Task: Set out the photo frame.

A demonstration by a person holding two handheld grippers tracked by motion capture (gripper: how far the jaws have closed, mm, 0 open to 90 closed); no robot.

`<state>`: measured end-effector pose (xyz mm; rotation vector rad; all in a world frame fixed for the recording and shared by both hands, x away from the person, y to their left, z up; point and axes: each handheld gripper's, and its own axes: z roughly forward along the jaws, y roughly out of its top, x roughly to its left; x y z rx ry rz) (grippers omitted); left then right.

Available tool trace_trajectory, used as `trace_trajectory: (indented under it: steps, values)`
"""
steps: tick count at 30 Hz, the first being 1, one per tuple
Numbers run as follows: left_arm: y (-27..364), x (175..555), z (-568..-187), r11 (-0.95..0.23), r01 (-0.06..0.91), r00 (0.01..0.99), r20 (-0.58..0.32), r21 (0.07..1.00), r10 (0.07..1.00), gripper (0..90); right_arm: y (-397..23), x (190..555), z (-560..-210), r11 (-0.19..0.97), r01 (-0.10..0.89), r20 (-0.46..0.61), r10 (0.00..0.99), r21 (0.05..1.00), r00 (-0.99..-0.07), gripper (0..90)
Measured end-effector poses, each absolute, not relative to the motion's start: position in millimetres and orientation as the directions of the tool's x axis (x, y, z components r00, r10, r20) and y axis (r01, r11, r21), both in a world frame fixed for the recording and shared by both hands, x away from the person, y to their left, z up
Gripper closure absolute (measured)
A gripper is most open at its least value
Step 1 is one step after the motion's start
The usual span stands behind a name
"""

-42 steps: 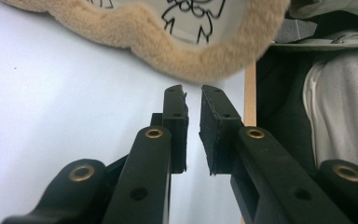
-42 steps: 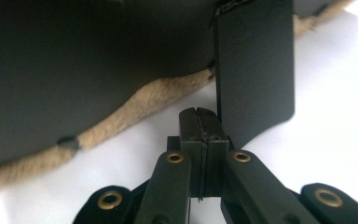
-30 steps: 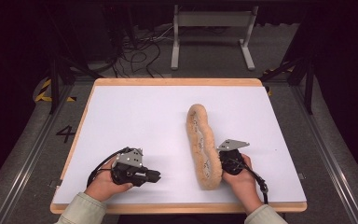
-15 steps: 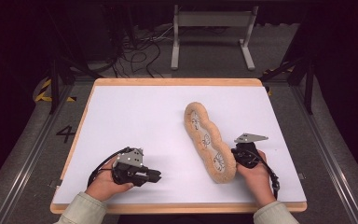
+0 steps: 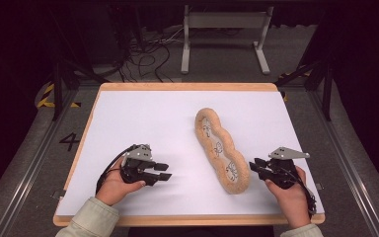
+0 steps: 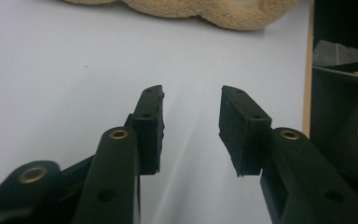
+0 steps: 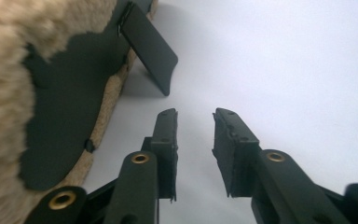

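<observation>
A long tan plush cushion [image 5: 222, 148] with a white patterned middle lies slantwise on the white table [image 5: 128, 123], its near end toward the right. My right gripper [image 5: 253, 166] sits just right of that end, apart from it. Its jaws have just been opening and stand open with nothing between them [image 7: 195, 115]. The plush [image 7: 28, 42], with a black patch and a black tag [image 7: 151, 46], lies close on the left in the right gripper view. My left gripper [image 5: 167, 172] rests at the near left, pointing right. Its jaws have also just been opening and hold nothing [image 6: 192, 100], with the plush [image 6: 205, 9] farther ahead.
The table's wooden rim [image 5: 187, 219] runs close below both hands. Beyond the far edge stand a metal frame [image 5: 224, 39] and loose cables [image 5: 143, 54] on the floor. Dark stand legs flank the table at both sides.
The cushion's near end swung to the right with the right gripper on it. That gripper then let go and drew off to the right. The left gripper's jaws have spread apart.
</observation>
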<state>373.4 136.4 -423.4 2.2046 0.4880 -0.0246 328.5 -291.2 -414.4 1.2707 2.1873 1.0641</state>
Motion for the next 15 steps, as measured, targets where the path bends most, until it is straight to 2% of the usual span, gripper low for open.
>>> trace_trajectory:
  steps: [3,15]
  values:
    - [134,379,-425,-0.548,0.372,0.913,-0.190,0.749,0.360,55.9,-294,318,-404,0.286,0.550,0.034,0.866,0.784,-0.499,66.3]
    - [128,386,-424,-0.531,0.401,0.895,-0.196,0.747,0.401,53.6,-294,278,-385,0.276,0.536,0.054,0.853,0.798,-0.519,58.1]
